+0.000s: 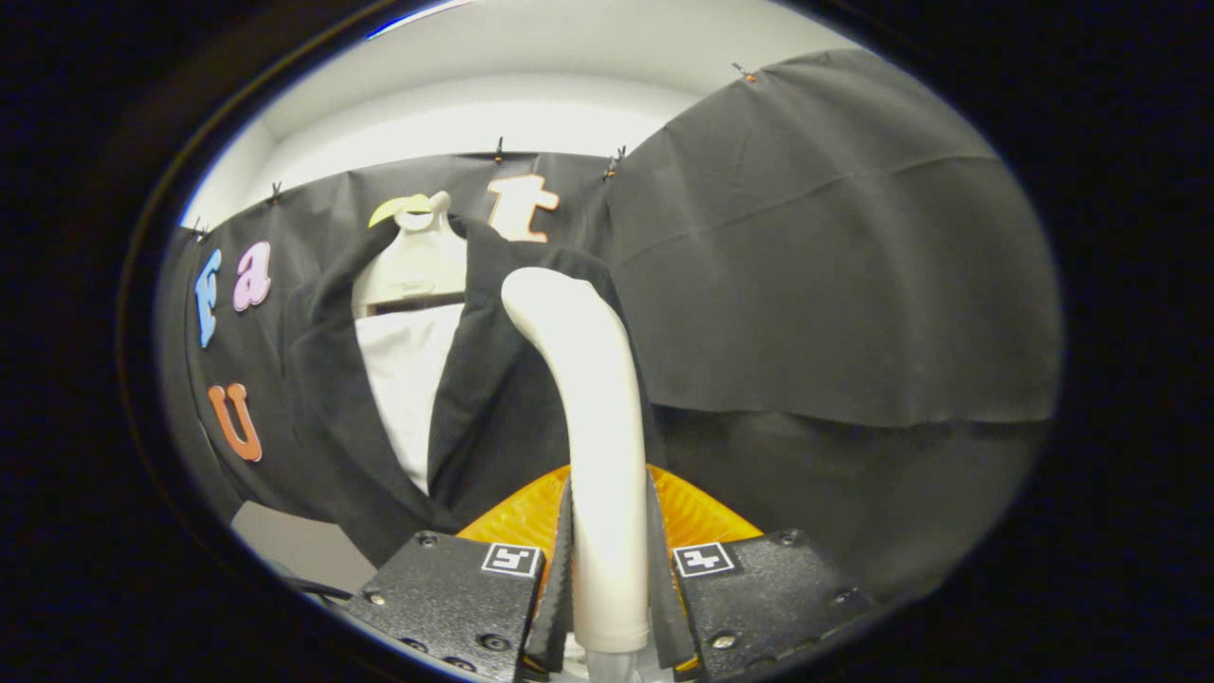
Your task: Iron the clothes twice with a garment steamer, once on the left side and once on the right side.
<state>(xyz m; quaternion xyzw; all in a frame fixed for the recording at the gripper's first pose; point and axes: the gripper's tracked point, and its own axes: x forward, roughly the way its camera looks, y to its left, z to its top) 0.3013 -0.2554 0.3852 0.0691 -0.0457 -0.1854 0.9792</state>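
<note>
Here, tool (607, 579) clamped on white garment steamer (593, 417), black jacket (474, 408) just beyond

Black cloth wall (835, 266) draped across from nine to three o'clock, clipped along the top edge by small clips (615, 163). Pale plain wall (531, 85) at twelve o'clock, evenly lit. Pale surface (294, 545) at seven o'clock.

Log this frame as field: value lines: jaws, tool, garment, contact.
gripper: jaws shut on the steamer handle
steamer: white, curved, upright between the jaws, head toward the jacket
jacket: black, open, on a white hanger over a white shirt
contact: steamer head overlaps the jacket's front panel on the steamer's side; touching cannot be told
</note>
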